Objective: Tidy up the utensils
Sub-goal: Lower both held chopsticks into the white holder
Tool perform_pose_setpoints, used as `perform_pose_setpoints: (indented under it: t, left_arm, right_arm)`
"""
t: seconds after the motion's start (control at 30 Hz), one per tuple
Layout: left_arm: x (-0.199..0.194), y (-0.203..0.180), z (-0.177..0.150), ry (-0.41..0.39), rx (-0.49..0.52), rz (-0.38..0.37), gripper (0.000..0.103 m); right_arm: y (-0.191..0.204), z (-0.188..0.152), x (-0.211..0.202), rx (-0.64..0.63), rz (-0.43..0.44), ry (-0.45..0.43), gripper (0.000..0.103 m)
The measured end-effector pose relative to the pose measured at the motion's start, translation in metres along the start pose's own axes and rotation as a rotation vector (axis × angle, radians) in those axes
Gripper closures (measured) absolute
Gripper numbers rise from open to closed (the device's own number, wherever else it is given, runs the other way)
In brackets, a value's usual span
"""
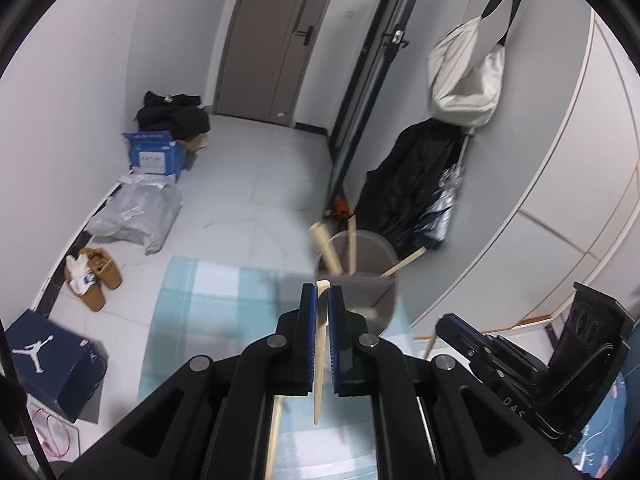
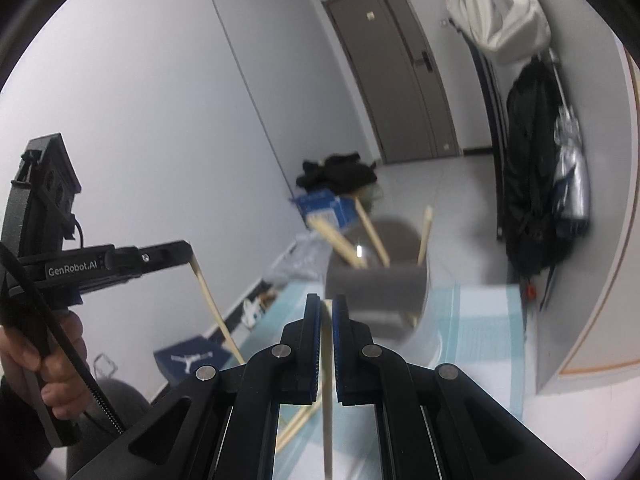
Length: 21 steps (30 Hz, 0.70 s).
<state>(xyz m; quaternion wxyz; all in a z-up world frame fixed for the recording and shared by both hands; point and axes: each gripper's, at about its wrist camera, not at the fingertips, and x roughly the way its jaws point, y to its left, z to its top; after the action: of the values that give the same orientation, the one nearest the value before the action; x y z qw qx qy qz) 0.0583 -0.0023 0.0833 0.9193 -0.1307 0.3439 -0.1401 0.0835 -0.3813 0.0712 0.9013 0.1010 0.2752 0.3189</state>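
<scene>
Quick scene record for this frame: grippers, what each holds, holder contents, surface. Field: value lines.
left gripper: shut on a wooden chopstick, which hangs down between the jaws
right gripper: shut on a second chopstick
holder: grey cup ahead of both grippers, divided inside
holder contents: several wooden utensils leaning against the rim
surface: light blue checked cloth
left on cloth: one more wooden stick, lying flat
person: hand gripping the left gripper's handle
</scene>
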Motion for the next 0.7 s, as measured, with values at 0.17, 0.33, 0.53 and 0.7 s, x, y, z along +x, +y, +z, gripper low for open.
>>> perform_pose_setpoints:
  t: [0.17, 0.33, 0.53, 0.7]
  left_arm:
    - [-0.001, -0.015, 0.032, -0.028, -0.019, -0.057, 0.101]
    - [0.005, -0.023, 0.061, -0.081, -0.044, -0.089, 0.101]
    - [0.023, -0.025, 0.083, -0.141, -0.072, -0.078, 0.101]
    - [0.046, -0.020, 0.087, -0.133, -0.081, -0.063, 0.101]
  right_arm:
    - [-0.004, 0.045, -0.011, -0.009, 0.002, -0.078, 0.098]
    - [-0.012, 0.093, -0.011, -0.027, 0.005, -0.141, 0.098]
    - [-0.026, 0.138, 0.004, -0.055, -0.017, -0.210, 0.098]
    - [-0.035, 0.155, 0.027, -0.081, -0.024, -0.243, 0.098]
